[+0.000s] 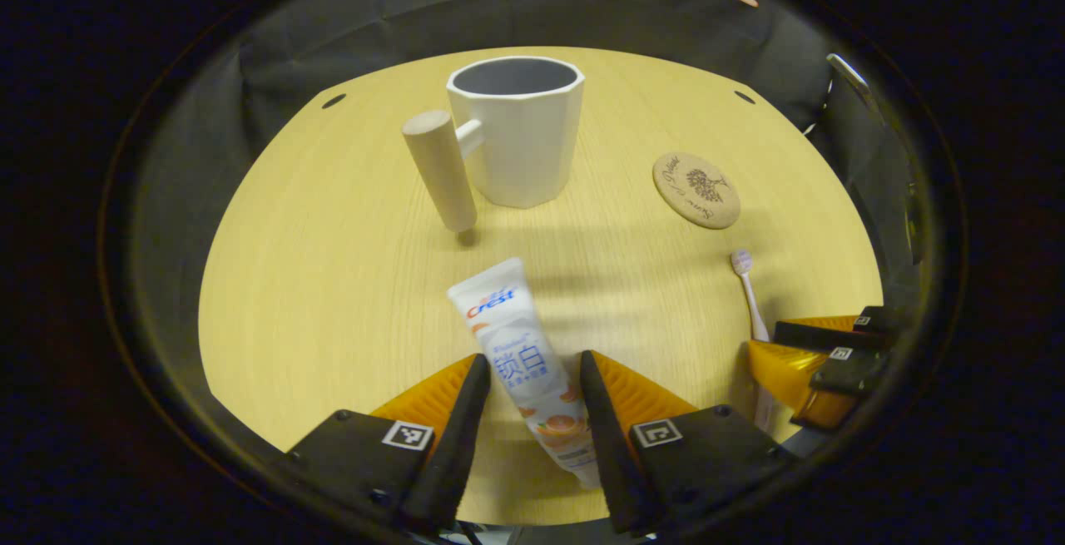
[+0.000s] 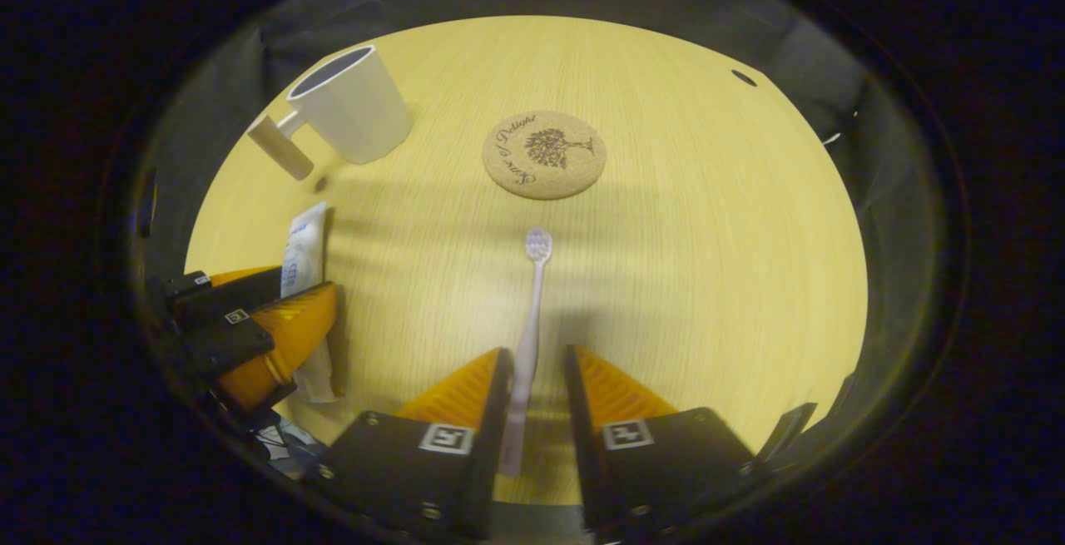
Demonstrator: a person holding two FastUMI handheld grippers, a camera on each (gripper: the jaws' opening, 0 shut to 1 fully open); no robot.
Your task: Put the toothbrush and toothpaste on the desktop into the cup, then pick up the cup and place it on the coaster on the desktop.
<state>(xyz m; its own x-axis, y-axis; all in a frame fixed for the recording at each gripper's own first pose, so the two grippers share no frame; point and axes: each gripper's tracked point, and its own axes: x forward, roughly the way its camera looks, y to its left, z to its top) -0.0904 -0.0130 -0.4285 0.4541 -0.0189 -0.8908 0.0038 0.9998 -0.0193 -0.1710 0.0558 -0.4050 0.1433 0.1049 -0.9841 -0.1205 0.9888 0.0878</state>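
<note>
Pale wooden desktop [image 1: 333,279] carries, left to right, a white cup [image 1: 517,133] with a wooden handle near its far edge, then a cork coaster [image 1: 696,190]. Nearer, the left gripper [image 1: 532,379] straddles the toothpaste tube [image 1: 520,354], fingers narrowly apart; the right gripper [image 2: 534,379] likewise straddles the toothbrush [image 2: 530,320]; contact unclear.

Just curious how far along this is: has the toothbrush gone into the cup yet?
No, the toothbrush lies flat on the desktop between the right gripper's fingers, and the cup stands well apart.
</note>
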